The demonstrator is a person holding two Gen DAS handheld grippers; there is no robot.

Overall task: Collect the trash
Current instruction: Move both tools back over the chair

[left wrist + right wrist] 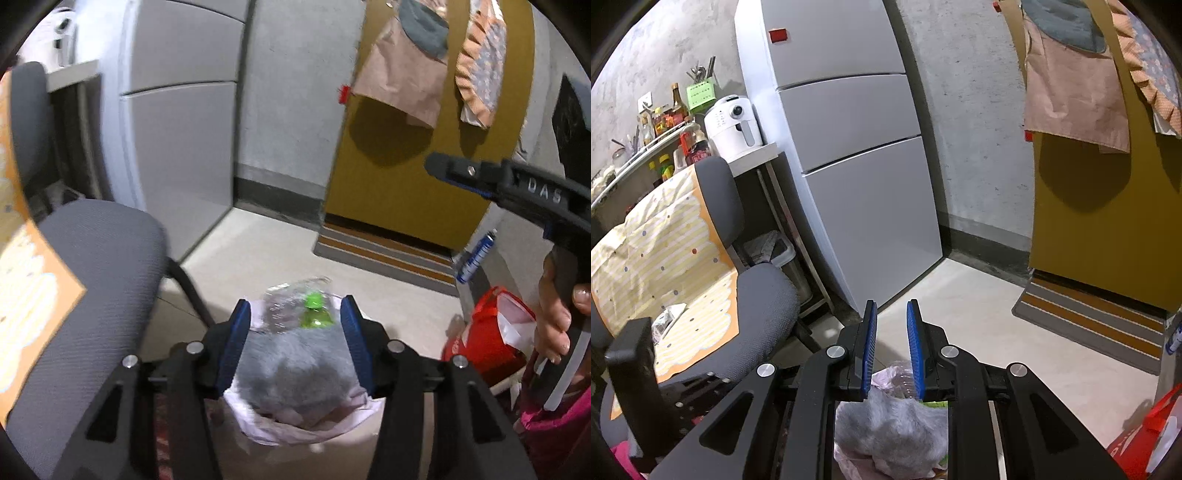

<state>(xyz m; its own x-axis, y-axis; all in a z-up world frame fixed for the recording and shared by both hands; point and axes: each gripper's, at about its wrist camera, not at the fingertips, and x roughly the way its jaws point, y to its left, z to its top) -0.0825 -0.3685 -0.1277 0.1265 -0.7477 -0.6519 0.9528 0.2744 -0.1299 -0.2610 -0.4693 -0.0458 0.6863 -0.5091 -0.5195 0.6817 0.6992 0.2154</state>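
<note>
Trash bag (295,417), brimful, sits beside the chair (96,280); left gripper (295,343) open above it, right gripper (892,347) part-open, empty.

Visible inventory: two grippers, the left gripper (295,343) and the right gripper (892,347), each with two blue-padded fingers. One pink-lined trash bin (295,421). One grey wad (295,369) in the bin. Two plastic bottles: one clear bottle (284,306) and one green-capped bottle (314,314). One grey chair (764,295). One refrigerator (849,147) with three door panels. One white air fryer (733,125). One striped doormat (1089,321). One red bag (484,343).
</note>
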